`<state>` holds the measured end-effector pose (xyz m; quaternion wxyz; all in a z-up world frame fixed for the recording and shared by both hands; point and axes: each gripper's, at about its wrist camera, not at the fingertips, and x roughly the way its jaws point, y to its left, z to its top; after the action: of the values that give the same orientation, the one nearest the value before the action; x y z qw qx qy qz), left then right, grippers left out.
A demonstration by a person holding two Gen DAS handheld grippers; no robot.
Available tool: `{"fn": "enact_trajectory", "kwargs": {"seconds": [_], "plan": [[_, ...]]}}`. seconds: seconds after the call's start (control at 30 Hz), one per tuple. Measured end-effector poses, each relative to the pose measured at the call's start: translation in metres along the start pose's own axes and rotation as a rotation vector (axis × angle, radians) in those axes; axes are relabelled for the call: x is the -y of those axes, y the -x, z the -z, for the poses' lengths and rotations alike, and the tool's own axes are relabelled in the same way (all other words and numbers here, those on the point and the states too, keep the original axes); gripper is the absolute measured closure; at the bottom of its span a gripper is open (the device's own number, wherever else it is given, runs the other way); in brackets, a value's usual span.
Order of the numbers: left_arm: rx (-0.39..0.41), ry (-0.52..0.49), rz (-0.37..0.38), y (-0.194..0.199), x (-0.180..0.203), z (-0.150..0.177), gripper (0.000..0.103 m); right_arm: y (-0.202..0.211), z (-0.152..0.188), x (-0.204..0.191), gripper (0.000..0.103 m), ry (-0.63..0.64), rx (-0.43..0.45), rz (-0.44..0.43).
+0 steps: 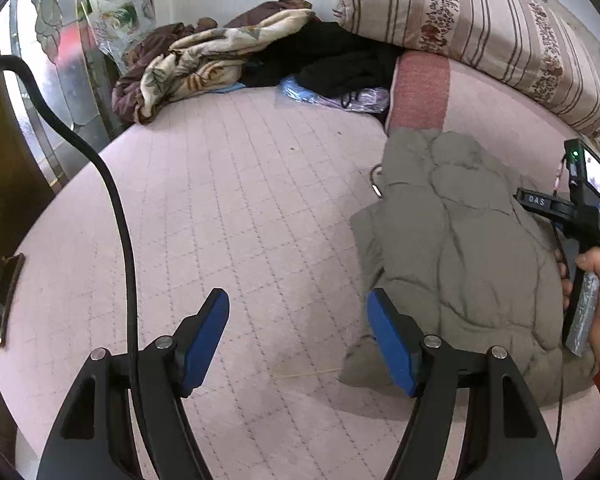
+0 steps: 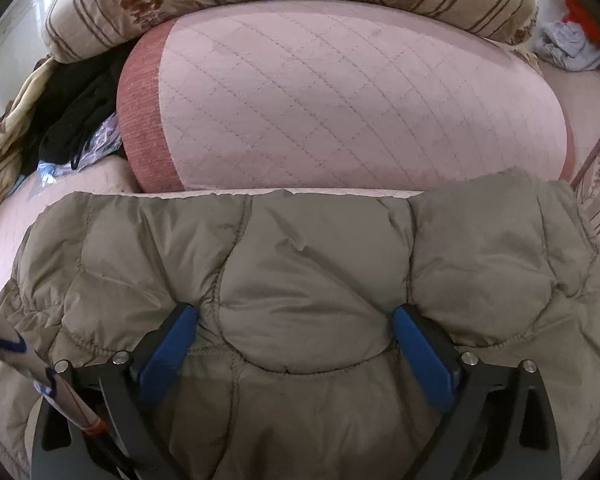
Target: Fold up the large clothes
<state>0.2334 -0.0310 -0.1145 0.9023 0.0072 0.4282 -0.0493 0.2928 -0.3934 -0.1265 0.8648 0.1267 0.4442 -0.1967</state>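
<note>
A grey-olive puffer jacket (image 1: 460, 248) lies folded in a bundle on the pink quilted bed (image 1: 240, 200). My left gripper (image 1: 298, 304) is open and empty above the bed, just left of the jacket. In the right wrist view the jacket (image 2: 300, 280) fills the lower half. My right gripper (image 2: 296, 316) is open, its blue pads (image 2: 172, 344) spread wide and pressing on the jacket's top surface, with a puffed panel between them. The right gripper's handle, camera and the holding hand show at the right edge of the left wrist view (image 1: 584, 220).
A pink folded quilt (image 2: 340, 100) and a striped floral pillow (image 1: 480, 20) lie behind the jacket. A patterned blanket (image 1: 188, 64), black clothes (image 1: 340, 64) and plastic bags (image 1: 332, 96) sit at the bed's far side. A phone (image 1: 4, 300) lies at the left edge. A black cable (image 1: 116, 208) hangs nearby.
</note>
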Motion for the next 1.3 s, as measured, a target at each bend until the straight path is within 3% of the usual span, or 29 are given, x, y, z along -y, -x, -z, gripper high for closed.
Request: {"fn": "enact_trajectory", "kwargs": {"seconds": [0.33,0.5,0.8,0.97,1.13,1.3], "plan": [[0.048,0.000,-0.009,0.010,0.000,-0.003,0.032,0.001,0.007,0.001,0.003,0.001,0.011,0.009],[0.047,-0.015,0.012,0.011,0.004,-0.002,0.032,0.008,-0.004,-0.011,0.002,0.039,-0.047,0.060],[0.020,0.005,0.084,0.011,0.004,0.001,0.032,0.066,-0.017,-0.053,0.005,0.136,0.095,0.045],[0.002,0.010,0.094,0.005,0.004,0.000,0.032,0.043,-0.013,-0.083,0.005,0.130,0.024,-0.015],[-0.017,0.017,0.113,0.000,0.003,0.000,0.032,0.005,0.006,-0.108,0.000,0.202,-0.040,0.046],[-0.022,0.007,0.114,-0.001,0.007,0.002,0.032,-0.001,0.015,-0.116,0.000,0.232,-0.018,0.093]]}}
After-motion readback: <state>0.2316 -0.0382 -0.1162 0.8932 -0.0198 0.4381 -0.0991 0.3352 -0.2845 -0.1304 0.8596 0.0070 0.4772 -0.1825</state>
